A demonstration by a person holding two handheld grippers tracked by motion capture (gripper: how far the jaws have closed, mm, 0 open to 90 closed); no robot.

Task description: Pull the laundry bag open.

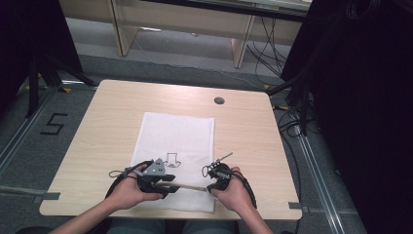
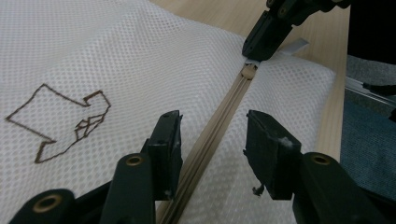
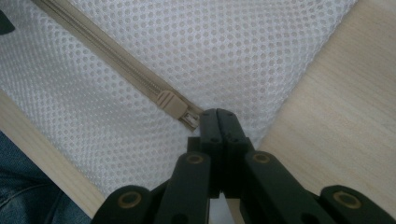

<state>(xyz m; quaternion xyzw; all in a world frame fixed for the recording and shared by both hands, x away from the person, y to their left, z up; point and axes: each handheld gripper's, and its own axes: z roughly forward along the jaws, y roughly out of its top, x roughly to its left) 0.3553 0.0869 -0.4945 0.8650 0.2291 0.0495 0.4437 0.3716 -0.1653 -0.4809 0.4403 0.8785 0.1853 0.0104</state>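
Observation:
A white mesh bag (image 1: 175, 141) lies flat on the wooden table (image 1: 112, 122). A beige zipper (image 2: 219, 126) runs along its near edge. My left gripper (image 2: 212, 135) hovers low over the bag with its jaws open, one on each side of the zipper line, neither pad touching it. My right gripper (image 3: 217, 116) is shut on the zipper pull (image 3: 190, 117), just behind the beige slider (image 3: 170, 103), near the bag's right end. From above, the left gripper (image 1: 170, 181) and right gripper (image 1: 210, 183) face each other along the zipper (image 1: 190, 185), a hand holding each.
A brown outline drawing (image 2: 60, 121) marks the bag's middle. A round cable hole (image 1: 219, 100) sits at the table's far side. The table's near edge (image 3: 51, 154) runs close beside the zipper. Dark stands and cables (image 1: 297, 102) crowd the floor to the right.

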